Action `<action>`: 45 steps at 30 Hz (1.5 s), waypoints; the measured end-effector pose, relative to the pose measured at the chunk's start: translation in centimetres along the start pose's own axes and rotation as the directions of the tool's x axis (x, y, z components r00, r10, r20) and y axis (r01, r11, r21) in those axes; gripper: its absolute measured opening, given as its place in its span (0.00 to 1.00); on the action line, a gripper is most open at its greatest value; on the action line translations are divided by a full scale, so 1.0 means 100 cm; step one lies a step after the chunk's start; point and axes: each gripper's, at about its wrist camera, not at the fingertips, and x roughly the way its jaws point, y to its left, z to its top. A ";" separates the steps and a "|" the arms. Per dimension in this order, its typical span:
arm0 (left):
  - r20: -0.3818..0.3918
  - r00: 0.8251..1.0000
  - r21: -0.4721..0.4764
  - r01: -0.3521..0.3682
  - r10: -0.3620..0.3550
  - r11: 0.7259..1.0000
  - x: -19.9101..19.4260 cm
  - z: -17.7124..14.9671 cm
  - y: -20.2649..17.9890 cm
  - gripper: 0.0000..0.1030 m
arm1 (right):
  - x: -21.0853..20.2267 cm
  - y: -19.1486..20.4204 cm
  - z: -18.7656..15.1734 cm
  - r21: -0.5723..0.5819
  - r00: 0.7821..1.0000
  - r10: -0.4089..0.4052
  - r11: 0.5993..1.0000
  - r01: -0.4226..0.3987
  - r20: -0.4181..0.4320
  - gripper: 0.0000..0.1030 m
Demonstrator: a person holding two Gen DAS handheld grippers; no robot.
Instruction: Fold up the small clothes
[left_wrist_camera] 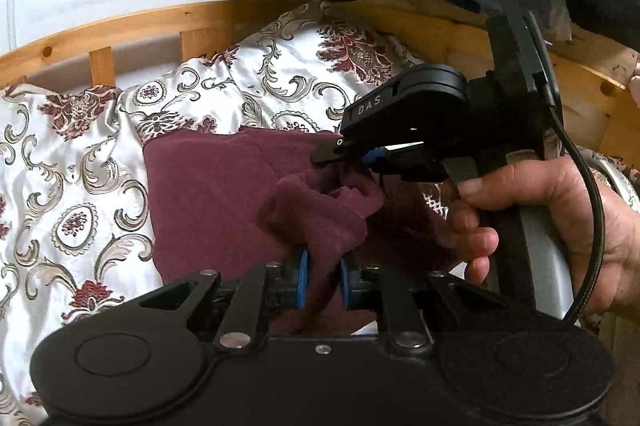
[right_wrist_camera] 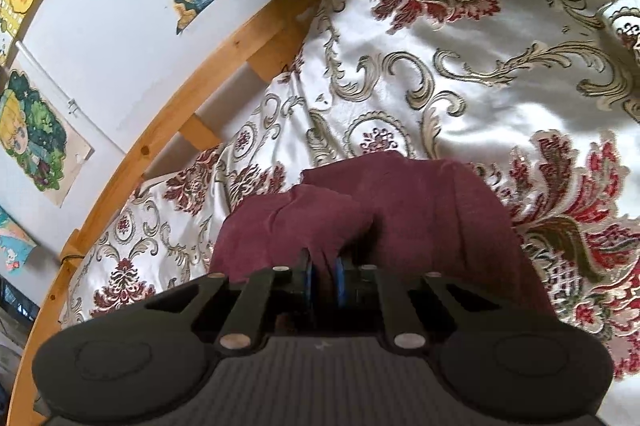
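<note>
- Wooden bed rail [left_wrist_camera: 100, 22]: runs along the far left edge of the bed, against the white wall.
- Patterned satin bedspread [left_wrist_camera: 60, 194]: covers the bed; it is glossy and wrinkled, so it is probably slippery.
- Maroon garment [left_wrist_camera: 208, 194]: lies on the bedspread, its left part flat, its right edge gathered and lifted.
- Left gripper [left_wrist_camera: 322, 278]: jaws pressed together on a bunched fold of the maroon garment; cloth fills the gap between the blue pads [left_wrist_camera: 303, 278].
- Right gripper [left_wrist_camera: 352, 156]: jaws pinching the raised edge of the garment just beyond the left gripper. The right wrist view confirms cloth clamped between its pads [right_wrist_camera: 309, 276].
- Right hand [left_wrist_camera: 560, 222]: wraps the gripper handle, with a cable looping beside it.
- Risk, slippage: both grips hold bunched layers, so a layer may pull free under tension.
- Risk, drift: the flat part may slide on the satin and skew the fold.
- Risk, uneven fold: the two grips sit close together, so the far corners hang uncontrolled.
</note>
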 end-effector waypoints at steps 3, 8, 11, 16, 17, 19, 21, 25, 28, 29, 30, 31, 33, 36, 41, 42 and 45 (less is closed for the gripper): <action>-0.005 1.000 -0.024 0.022 -0.023 0.999 0.006 0.000 -0.001 0.17 | -0.003 -0.003 0.000 0.008 1.000 -0.022 1.000 0.022 0.010 0.13; 0.006 0.999 -0.032 0.043 -0.043 0.999 0.010 -0.001 -0.007 0.17 | -0.009 -0.007 0.003 0.005 0.999 -0.042 0.999 0.042 0.031 0.13; 0.014 0.999 -0.032 0.051 -0.051 0.998 0.010 -0.003 -0.008 0.17 | -0.012 -0.002 0.004 -0.027 0.998 -0.051 0.998 0.052 0.039 0.13; 0.006 0.998 -0.050 0.058 -0.058 0.997 0.009 -0.006 -0.004 0.18 | -0.009 -0.001 0.001 -0.040 0.997 -0.078 0.996 0.078 0.023 0.20; 0.003 0.998 -0.054 0.059 -0.059 0.997 0.009 -0.006 -0.003 0.18 | -0.009 -0.002 0.000 -0.039 0.996 -0.084 0.996 0.085 0.021 0.21; -0.004 0.998 -0.060 0.063 -0.064 0.996 0.010 -0.007 -0.002 0.18 | -0.008 -0.004 0.000 -0.030 0.996 -0.092 0.995 0.093 0.017 0.31; -0.011 0.998 -0.064 0.068 -0.069 0.996 0.011 -0.008 -0.001 0.18 | -0.007 -0.006 0.000 -0.013 0.996 -0.085 0.996 0.085 0.019 0.42; -0.014 0.997 -0.066 0.073 -0.074 0.995 0.012 -0.008 -0.001 0.19 | -0.007 -0.009 0.000 0.003 0.996 -0.084 0.996 0.084 0.022 0.50; -0.017 0.997 -0.063 0.073 -0.074 0.995 0.012 -0.009 -0.001 0.19 | -0.007 -0.011 0.000 0.004 0.996 -0.088 0.996 0.088 0.027 0.52; -0.017 0.997 -0.062 0.073 -0.074 0.995 0.013 -0.009 -0.001 0.20 | -0.008 -0.012 0.001 0.004 0.996 -0.086 0.996 0.086 0.031 0.52; -0.017 0.997 -0.061 0.073 -0.074 0.995 0.013 -0.009 -0.002 0.20 | -0.008 -0.012 0.001 0.004 0.996 -0.080 0.997 0.080 0.035 0.49; -0.016 0.997 -0.060 0.076 -0.077 0.995 0.012 -0.009 -0.002 0.20 | -0.008 -0.011 0.002 0.003 0.997 -0.074 0.997 0.074 0.037 0.42; -0.006 0.997 -0.059 0.082 -0.082 0.995 0.011 -0.010 -0.002 0.20 | -0.009 -0.010 0.003 -0.004 0.997 -0.062 0.998 0.063 0.042 0.29; 0.008 0.997 -0.051 0.083 -0.083 0.995 0.009 -0.011 -0.003 0.17 | -0.011 -0.005 0.004 -0.032 0.996 -0.067 0.997 0.069 0.053 0.13; 0.034 0.995 -0.047 0.098 -0.096 0.994 0.006 -0.011 -0.004 0.16 | -0.022 -0.001 0.007 -0.057 0.988 -0.069 0.995 0.077 0.137 0.04; 0.040 0.994 -0.046 0.101 -0.099 0.994 0.005 -0.011 -0.004 0.16 | -0.024 -0.001 0.008 -0.058 0.986 -0.063 0.996 0.073 0.154 0.03; 0.055 0.993 -0.036 0.106 -0.104 0.994 0.004 -0.010 -0.007 0.16 | -0.024 -0.001 0.012 -0.063 0.988 -0.071 0.995 0.080 0.138 0.03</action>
